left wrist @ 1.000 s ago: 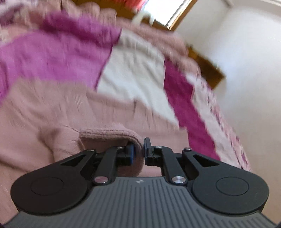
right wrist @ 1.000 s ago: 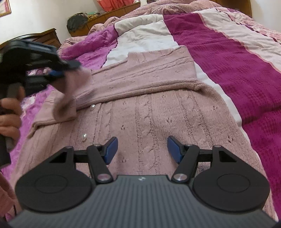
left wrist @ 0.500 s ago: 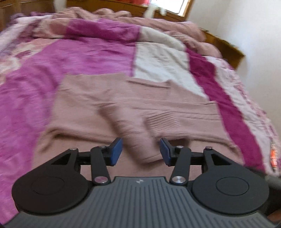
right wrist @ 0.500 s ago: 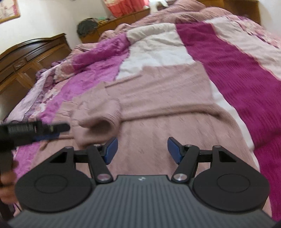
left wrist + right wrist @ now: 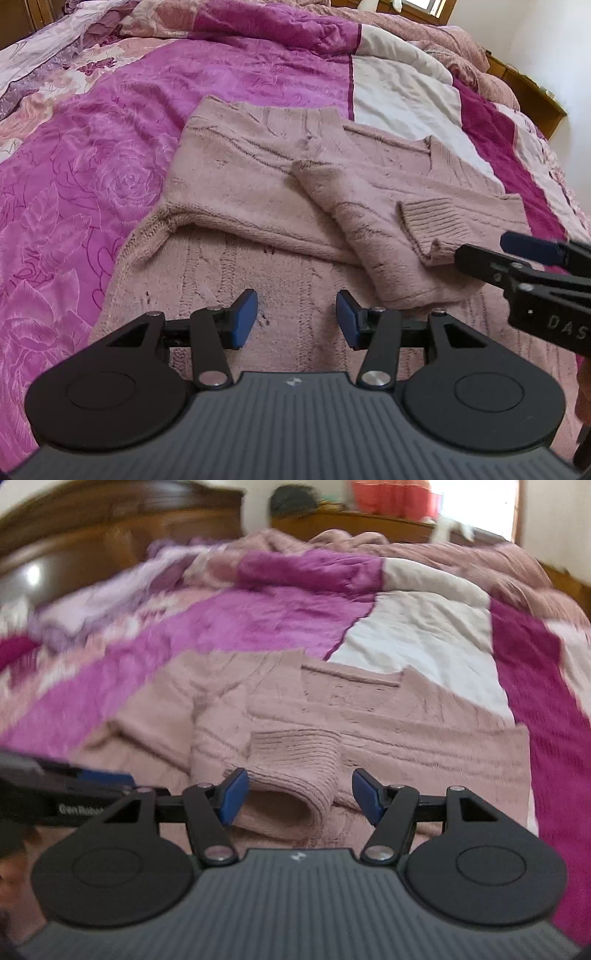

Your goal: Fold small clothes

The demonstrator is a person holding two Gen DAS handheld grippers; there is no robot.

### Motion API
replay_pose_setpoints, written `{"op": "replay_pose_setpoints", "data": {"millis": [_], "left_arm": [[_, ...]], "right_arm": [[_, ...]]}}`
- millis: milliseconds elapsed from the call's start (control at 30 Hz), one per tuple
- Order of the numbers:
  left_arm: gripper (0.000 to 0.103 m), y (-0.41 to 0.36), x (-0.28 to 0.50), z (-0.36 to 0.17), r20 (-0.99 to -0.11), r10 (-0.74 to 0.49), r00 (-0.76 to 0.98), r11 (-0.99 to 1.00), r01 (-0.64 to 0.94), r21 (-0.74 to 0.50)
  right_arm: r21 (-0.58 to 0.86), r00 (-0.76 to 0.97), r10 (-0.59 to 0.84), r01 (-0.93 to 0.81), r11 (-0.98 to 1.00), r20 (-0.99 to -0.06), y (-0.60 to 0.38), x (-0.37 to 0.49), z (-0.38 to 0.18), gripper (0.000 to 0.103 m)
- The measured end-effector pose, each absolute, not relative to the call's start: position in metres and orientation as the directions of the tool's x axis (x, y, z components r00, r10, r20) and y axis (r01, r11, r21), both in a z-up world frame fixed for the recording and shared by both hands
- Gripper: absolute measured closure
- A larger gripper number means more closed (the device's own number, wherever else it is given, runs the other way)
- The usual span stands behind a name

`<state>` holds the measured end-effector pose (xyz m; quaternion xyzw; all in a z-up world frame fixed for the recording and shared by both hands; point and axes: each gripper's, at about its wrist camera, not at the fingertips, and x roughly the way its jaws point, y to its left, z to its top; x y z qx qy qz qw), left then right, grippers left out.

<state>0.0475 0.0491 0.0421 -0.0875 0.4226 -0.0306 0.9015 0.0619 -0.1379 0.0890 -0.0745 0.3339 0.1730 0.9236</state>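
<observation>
A dusty-pink knit cardigan (image 5: 258, 192) lies spread on the bed, one sleeve folded across its chest, the ribbed cuff (image 5: 432, 225) resting near its right side. My left gripper (image 5: 297, 319) hovers open over the lower body of the cardigan, nothing between its blue pads. In the right wrist view the cardigan (image 5: 424, 716) fills the middle, and my right gripper (image 5: 295, 795) stands open with the ribbed cuff (image 5: 295, 760) lying between and just beyond its fingers, pads not pressing it. The right gripper (image 5: 532, 254) shows at the right edge of the left wrist view.
A magenta, white and floral patchwork quilt (image 5: 92, 177) covers the bed. A dark wooden headboard (image 5: 92, 528) and a dresser (image 5: 369, 520) stand at the far side, with a bright window beyond. Bunched pink bedding (image 5: 424, 550) lies at the bed's head.
My left gripper let go of the sleeve, opened and drew back down the cardigan; the sleeve now lies across the chest. My right gripper swung in over the cuff, staying open.
</observation>
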Motion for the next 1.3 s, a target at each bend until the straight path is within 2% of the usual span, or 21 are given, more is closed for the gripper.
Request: {"op": "replay_pose_setpoints", "data": {"millis": [167,200,233,300,400,567,700,800,900,1100,1167,1233,1300], "left_arm": [[0.048,0.048,0.050,0.040,-0.756,-0.132,0.642,0.985,-0.004,-0.175],[0.048,0.049,0.051,0.040,-0.755,-0.132,0.642,0.984,-0.004,-0.176],[0.048,0.048,0.052,0.041,-0.755,-0.132,0.642,0.985,-0.003,-0.175],[0.048,0.049,0.054,0.042,-0.753,-0.129,0.645,0.985,-0.002,-0.171],[0.048,0.052,0.059,0.043,-0.751,-0.122,0.649,0.985,-0.016,-0.173],[0.048,0.057,0.062,0.042,-0.749,-0.117,0.653,0.982,-0.035,-0.183],[0.048,0.054,0.061,0.041,-0.747,-0.106,0.657,0.985,-0.035,-0.171],[0.048,0.053,0.062,0.040,-0.747,-0.103,0.657,0.985,-0.036,-0.168],[0.048,0.053,0.062,0.039,-0.748,-0.100,0.656,0.985,-0.039,-0.166],[0.048,0.053,0.061,0.038,-0.746,-0.100,0.658,0.986,-0.035,-0.163],[0.048,0.053,0.062,0.038,-0.746,-0.102,0.658,0.985,-0.035,-0.166],[0.048,0.053,0.062,0.038,-0.747,-0.101,0.657,0.986,-0.036,-0.165],[0.048,0.053,0.062,0.038,-0.747,-0.100,0.658,0.986,-0.035,-0.163]], "right_arm": [[-0.068,0.715,0.270,-0.406,0.911,-0.644,-0.134,0.074,0.087,0.043],[-0.072,0.711,0.278,-0.419,0.905,-0.646,-0.134,0.078,0.088,0.050],[-0.073,0.708,0.284,-0.428,0.901,-0.647,-0.134,0.080,0.088,0.066],[-0.069,0.693,0.297,-0.447,0.892,-0.658,-0.133,0.085,0.090,0.090],[-0.067,0.712,0.315,-0.453,0.889,-0.628,-0.138,0.089,0.101,0.092],[-0.075,0.817,0.267,-0.352,0.933,-0.511,-0.167,0.102,0.142,0.092],[0.007,0.897,0.180,-0.194,0.981,-0.403,-0.211,0.105,0.167,0.092],[0.094,0.923,0.086,-0.054,0.994,-0.374,-0.248,0.101,0.159,0.092],[0.152,0.905,0.045,0.022,0.988,-0.424,-0.274,0.097,0.126,0.092],[0.222,0.773,0.056,0.111,0.969,-0.632,-0.303,0.096,0.058,0.089],[0.240,0.749,0.056,0.140,0.961,-0.660,-0.308,0.091,0.052,0.081],[0.252,0.749,0.051,0.158,0.955,-0.661,-0.314,0.082,0.054,0.065],[0.259,0.761,0.051,0.156,0.953,-0.646,-0.319,0.075,0.062,0.061]]}}
